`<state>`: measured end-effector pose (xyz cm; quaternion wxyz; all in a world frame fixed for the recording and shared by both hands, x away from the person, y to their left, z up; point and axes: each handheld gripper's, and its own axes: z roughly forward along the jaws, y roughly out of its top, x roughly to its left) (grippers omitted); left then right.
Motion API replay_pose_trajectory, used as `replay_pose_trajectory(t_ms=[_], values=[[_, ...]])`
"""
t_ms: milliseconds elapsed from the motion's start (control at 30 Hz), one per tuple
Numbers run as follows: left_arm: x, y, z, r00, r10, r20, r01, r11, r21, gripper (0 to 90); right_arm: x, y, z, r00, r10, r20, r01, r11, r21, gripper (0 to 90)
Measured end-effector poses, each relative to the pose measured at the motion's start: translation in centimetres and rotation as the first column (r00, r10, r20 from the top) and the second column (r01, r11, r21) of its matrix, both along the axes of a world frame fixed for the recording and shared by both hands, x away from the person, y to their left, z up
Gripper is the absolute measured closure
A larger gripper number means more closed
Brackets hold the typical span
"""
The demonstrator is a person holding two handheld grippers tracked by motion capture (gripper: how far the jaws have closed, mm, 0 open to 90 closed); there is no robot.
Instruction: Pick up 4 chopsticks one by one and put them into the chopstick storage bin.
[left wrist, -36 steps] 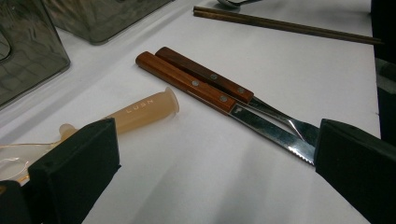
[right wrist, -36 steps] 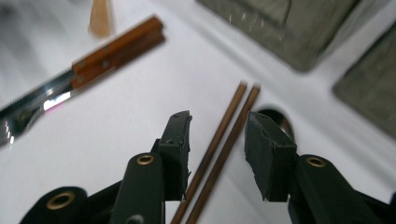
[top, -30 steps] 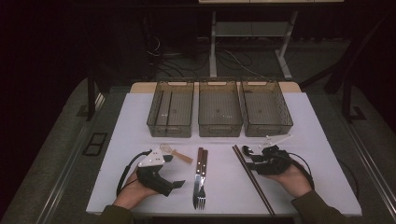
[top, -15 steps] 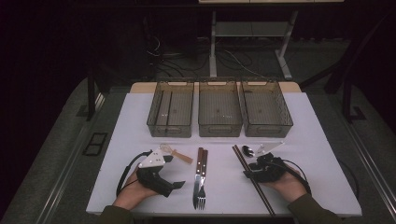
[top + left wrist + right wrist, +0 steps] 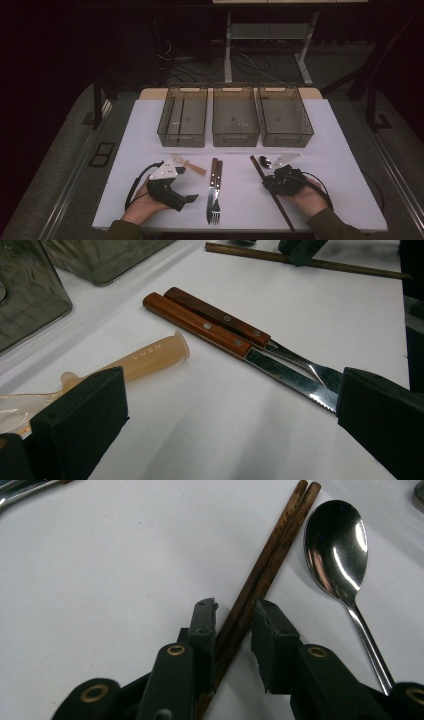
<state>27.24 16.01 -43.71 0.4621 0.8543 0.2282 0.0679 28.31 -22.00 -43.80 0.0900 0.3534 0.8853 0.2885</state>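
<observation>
A pair of dark wooden chopsticks (image 5: 257, 166) (image 5: 280, 535) lies on the white table (image 5: 325, 150), with a steel spoon (image 5: 266, 161) (image 5: 335, 545) just to its right. My right gripper (image 5: 272, 182) (image 5: 235, 615) straddles the chopsticks low on the table. Its jaws have just been closing and stand close on either side, without a clear squeeze. My left gripper (image 5: 187, 187) (image 5: 230, 405) rests wide open with nothing between its jaws. It faces a wood-handled knife (image 5: 219, 175) (image 5: 192, 325) and fork (image 5: 213, 175) (image 5: 215, 315) lying side by side.
A translucent tan plastic spoon (image 5: 190, 165) (image 5: 150, 355) lies beside my left gripper's left jaw. Three see-through bins (image 5: 181, 137) (image 5: 235, 140) (image 5: 287, 140) stand in a row at the back of the table. The table's front edge is just behind both hands.
My right gripper has shifted slightly left and toward the front, down over the chopsticks, and its jaws have narrowed around them. The left gripper has stayed where it was.
</observation>
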Motion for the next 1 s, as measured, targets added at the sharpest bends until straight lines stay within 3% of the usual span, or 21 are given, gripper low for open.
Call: replay_pose_trajectory(t_ms=[533,1000], values=[[0.0,-0.1,0.0,1.0,-0.004,-0.003,0.004,1.0,-0.001,0.0,0.2,0.7,0.1,0.9991,0.041,-0.003,-0.041,0.999,0.01,73.2],[0.0,-0.1,0.0,1.0,-0.005,-0.002,0.005,1.0,-0.002,0.0,-0.5,3.1,0.0,0.9852,0.169,0.028,-0.169,0.985,0.015,76.0]])
